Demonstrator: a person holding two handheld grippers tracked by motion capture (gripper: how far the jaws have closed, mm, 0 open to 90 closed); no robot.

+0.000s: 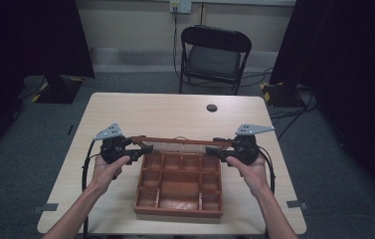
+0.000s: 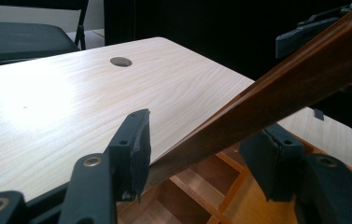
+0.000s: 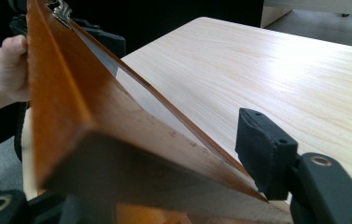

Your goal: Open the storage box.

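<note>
Item: wooden box [image 1: 179, 185] on bench [image 1: 155, 112], lid [image 1: 175, 141] half-raised between both ends. Left hand-held gripper [image 1: 142, 151] and right hand-held gripper [image 1: 221, 152] each stood at a lid end, jaws apart around its edge, neither clamped. Risk: lid could slip and drop shut, nothing pinching it

One table [image 1: 125, 114], one compartmented wooden box [image 1: 177, 196], one folding chair [image 1: 214, 57], two hand-held grippers: left hand-held gripper [image 1: 142, 151], right hand-held gripper [image 1: 219, 149].

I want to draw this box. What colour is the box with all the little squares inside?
The wooden box is reddish-brown, with orange-brown wood inside its compartments. The high view shows it best.
</note>
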